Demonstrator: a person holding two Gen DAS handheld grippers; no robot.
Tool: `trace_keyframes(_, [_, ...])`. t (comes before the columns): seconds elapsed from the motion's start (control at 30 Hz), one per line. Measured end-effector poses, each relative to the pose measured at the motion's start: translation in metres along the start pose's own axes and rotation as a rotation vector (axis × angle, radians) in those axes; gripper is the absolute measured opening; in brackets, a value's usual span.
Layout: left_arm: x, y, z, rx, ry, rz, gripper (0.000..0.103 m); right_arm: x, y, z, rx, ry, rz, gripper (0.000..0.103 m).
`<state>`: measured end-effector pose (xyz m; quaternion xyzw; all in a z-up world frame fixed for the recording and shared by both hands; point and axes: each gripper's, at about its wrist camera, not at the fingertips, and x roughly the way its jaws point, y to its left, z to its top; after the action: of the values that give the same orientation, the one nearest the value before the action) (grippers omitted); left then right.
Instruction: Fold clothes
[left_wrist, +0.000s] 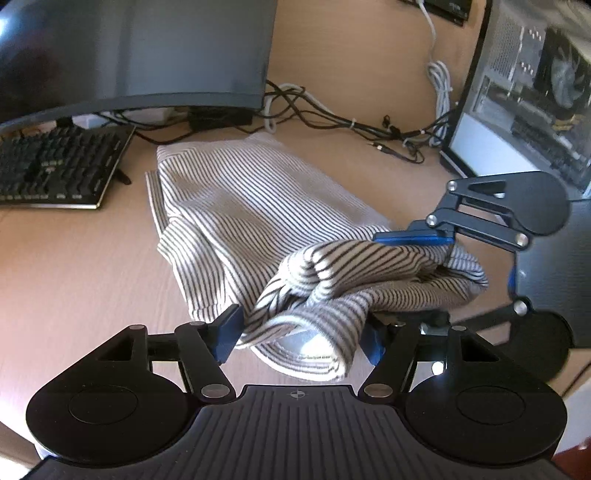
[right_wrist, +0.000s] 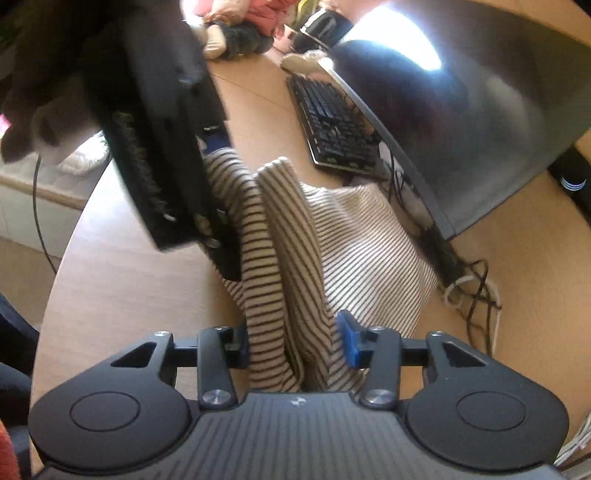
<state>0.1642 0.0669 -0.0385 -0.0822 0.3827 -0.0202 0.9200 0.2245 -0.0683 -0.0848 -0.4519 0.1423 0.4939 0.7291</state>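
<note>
The left gripper (left_wrist: 300, 334) has its 2 blue-tipped fingers (left_wrist: 225, 332) pressed on a bunched edge of the striped garment (left_wrist: 258, 206), so it is holding the cloth between them. The cloth fills the gap from one finger to the other, and a thick rolled fold hangs down just in front of the gripper body. In the same view, the right gripper (left_wrist: 417, 273) comes in from the right side. One of its blue fingers lies on top of the lifted cloth and the other one is under it, so it also grips the garment.

In the right wrist view, the right gripper (right_wrist: 291, 345) holds 2 hanging folds of the garment (right_wrist: 369, 240) between its fingers (right_wrist: 349, 343), and the cloth touches both. The left gripper (right_wrist: 218, 147) shows at the upper left as a dark, blurred block, and the striped cloth runs up to its blue tip.

The near edge of the garment is lifted off the table (left_wrist: 74, 266) between the 2 grippers. The rest of it lies flat on the light wooden table, and it reaches toward the back, with cream cloth and thin dark stripes.

A black keyboard (left_wrist: 55, 166) sits to the left of the garment, apart from it. A dark curved monitor (left_wrist: 147, 51) stands above the keyboard. Black and white cables (left_wrist: 332, 118) lie behind the garment, and an open computer case (left_wrist: 524, 85) stands at the right.
</note>
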Motion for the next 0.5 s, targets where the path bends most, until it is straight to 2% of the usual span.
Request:
trace_keyframes(0.1, [-0.025, 0.023, 0.003, -0.02, -0.023, -0.06, 0.079, 0.006, -0.004, 0.008, 0.049, 0.056, 0.032, 0.036])
trace_keyframes(0.17, [-0.039, 0.044, 0.009, -0.024, -0.046, -0.09, 0.078, 0.008, -0.007, 0.016, 0.086, 0.093, 0.051, 0.032])
trace_keyframes(0.23, [-0.048, 0.067, 0.018, -0.028, -0.073, -0.112, 0.063, 0.008, -0.007, 0.026, 0.111, 0.132, 0.072, 0.027])
trace_keyframes(0.27, [-0.05, 0.079, 0.025, -0.034, -0.09, -0.114, 0.061, 0.004, -0.007, 0.031, 0.119, 0.144, 0.079, 0.027])
trace_keyframes(0.4, [-0.033, 0.106, 0.051, -0.043, -0.119, -0.168, 0.059, -0.024, 0.0, 0.056, 0.163, 0.203, 0.09, 0.025])
trace_keyframes(0.5, [-0.002, 0.097, 0.058, 0.04, -0.088, -0.248, 0.057, -0.052, 0.011, 0.076, 0.165, 0.256, 0.11, 0.025])
